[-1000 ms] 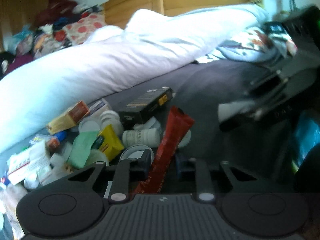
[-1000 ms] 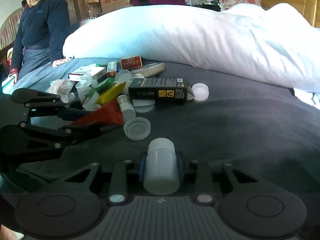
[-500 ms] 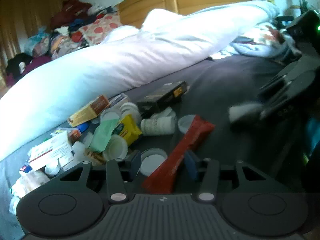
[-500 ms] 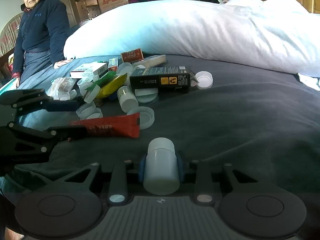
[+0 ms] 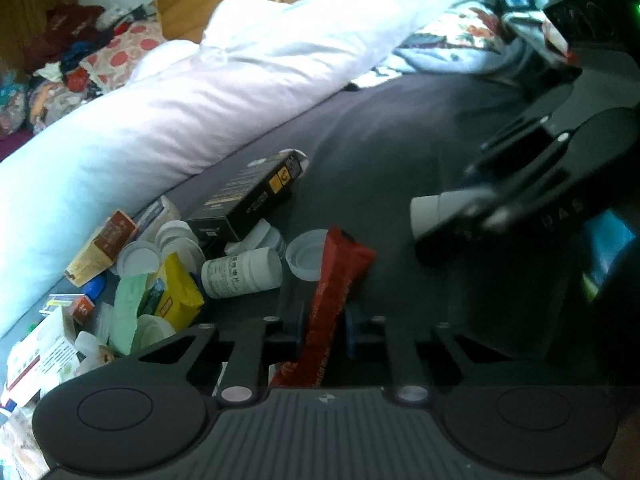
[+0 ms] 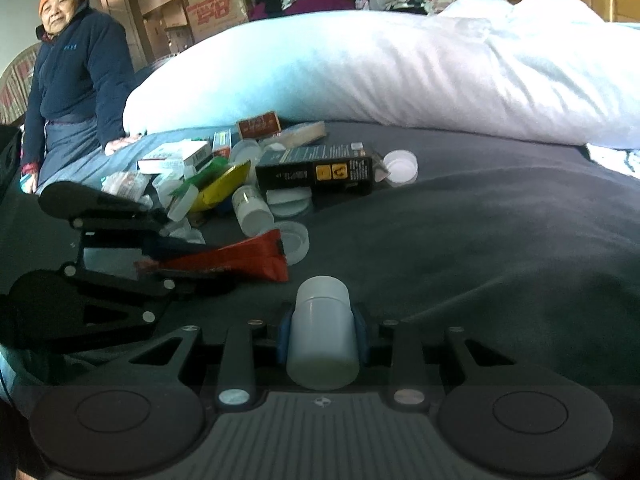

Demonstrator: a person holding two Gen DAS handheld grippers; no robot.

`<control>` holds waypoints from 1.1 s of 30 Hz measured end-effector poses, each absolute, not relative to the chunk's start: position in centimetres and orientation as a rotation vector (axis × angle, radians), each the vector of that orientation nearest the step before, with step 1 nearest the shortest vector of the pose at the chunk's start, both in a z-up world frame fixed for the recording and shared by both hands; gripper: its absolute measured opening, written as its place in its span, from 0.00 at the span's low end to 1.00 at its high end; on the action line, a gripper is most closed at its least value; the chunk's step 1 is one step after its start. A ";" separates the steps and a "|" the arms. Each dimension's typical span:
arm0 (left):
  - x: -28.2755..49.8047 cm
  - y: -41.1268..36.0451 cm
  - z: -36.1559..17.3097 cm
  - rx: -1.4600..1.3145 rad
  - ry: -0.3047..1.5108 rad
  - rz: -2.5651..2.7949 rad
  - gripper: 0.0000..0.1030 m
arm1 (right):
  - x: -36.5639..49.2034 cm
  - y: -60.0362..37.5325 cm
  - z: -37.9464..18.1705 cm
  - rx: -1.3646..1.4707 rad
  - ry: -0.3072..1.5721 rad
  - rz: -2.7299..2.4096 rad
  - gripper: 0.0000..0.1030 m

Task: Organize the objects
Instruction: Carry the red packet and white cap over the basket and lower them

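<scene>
Half the red packet (image 5: pixel 340 276) gripper-hidden

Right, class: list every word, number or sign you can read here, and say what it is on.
Nothing reads clearly enough to quote.
Black box: white print and orange signs, blurred.
Bottle: label too small.
Red sachet: print blurred.
Carton: red letters, blurred.
</scene>
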State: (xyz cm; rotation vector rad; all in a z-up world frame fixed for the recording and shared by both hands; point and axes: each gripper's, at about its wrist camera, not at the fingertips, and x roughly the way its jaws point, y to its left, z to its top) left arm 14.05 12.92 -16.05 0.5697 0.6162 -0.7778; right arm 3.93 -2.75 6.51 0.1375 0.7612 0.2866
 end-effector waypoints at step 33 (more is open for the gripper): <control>0.7 51.2 5.5 -0.100 0.456 0.517 0.17 | 4.8 34.4 31.5 -0.075 0.414 0.934 0.32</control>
